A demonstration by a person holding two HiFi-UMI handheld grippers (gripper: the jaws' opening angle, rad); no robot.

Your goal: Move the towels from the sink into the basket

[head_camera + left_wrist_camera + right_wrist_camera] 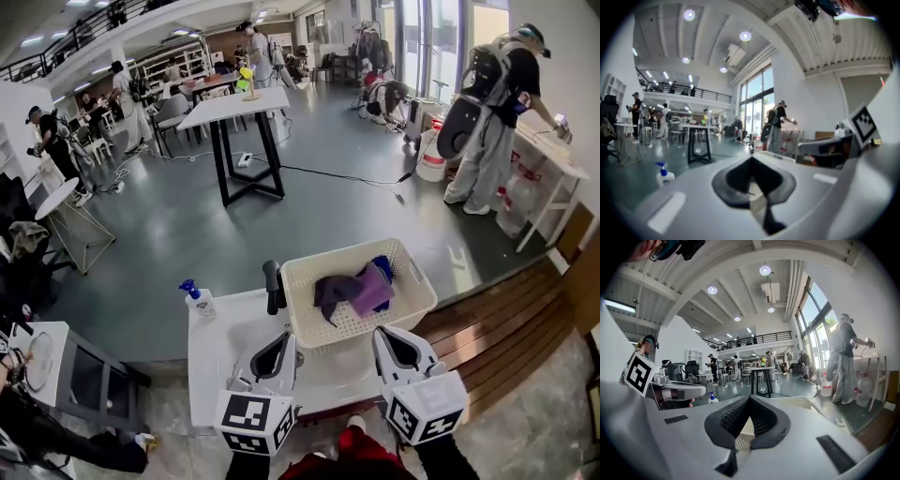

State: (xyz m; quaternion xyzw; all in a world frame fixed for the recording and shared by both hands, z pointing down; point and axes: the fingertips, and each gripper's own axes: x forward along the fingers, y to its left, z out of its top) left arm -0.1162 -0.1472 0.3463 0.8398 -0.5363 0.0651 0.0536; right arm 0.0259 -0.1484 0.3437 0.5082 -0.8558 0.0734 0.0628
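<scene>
Towels are seen heaped in the basket at the centre of the head view, right of the sink. In the left gripper view, the left gripper is clenched on nothing. In the right gripper view, the right gripper is likewise closed and empty. The sink should be checked for leftover towels before either gripper is lowered.

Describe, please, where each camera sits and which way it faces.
Head view: on the person's head, looking steeply down at the basket of towels; left tool and right tool show below.
Left gripper view: on the left tool, looking along its shut jaws over the basket; right tool at right.
Right gripper view: on the right tool, looking along its shut jaws over the basket; left tool at left.
Shared: all show the basket and spray bottle.
</scene>
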